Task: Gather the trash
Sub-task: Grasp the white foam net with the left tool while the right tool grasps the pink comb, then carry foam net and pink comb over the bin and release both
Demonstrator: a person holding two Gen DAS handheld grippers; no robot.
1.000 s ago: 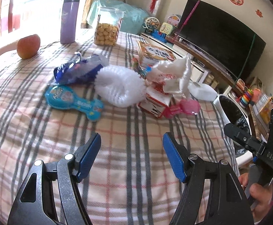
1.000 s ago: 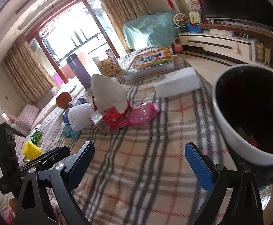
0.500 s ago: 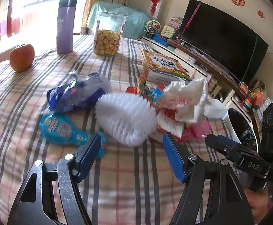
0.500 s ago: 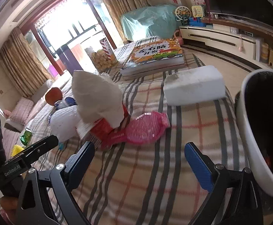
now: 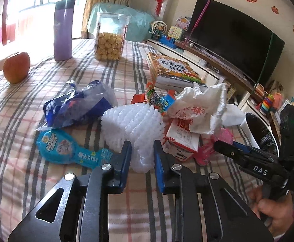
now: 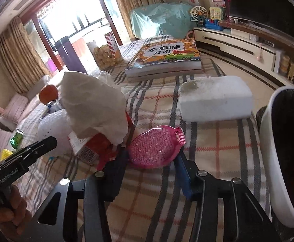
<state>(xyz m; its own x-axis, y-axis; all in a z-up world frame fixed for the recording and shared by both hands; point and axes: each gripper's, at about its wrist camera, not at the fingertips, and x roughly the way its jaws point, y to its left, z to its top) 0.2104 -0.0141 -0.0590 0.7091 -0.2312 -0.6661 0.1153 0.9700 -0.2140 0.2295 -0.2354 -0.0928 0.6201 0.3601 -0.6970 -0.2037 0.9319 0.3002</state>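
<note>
White foam fruit netting (image 5: pixel 133 125) lies in the middle of the trash pile on the plaid-covered bench (image 5: pixel 46 181), and the left claw (image 5: pixel 141 159) has its blue pads pinched on the near end of it. Its long axis runs roughly away from the camera, the narrow end toward the claw. The net is soft, so it may squash thin and slip out on the lift, or drag the teal spoon-shaped plastic wrapper (image 5: pixel 66 148) touching its left edge.

Right claw (image 6: pixel 151 166) is spread partway around the pink oval plastic blister pack (image 6: pixel 155 150), not yet clamped as far as I can judge (its tabbed end points toward the white waste bin with a black liner (image 6: pixel 272 141)). Thin and flat, it could skid forward, or the left pad could catch the red-and-white carton (image 6: pixel 90 147) just beside it.
</note>
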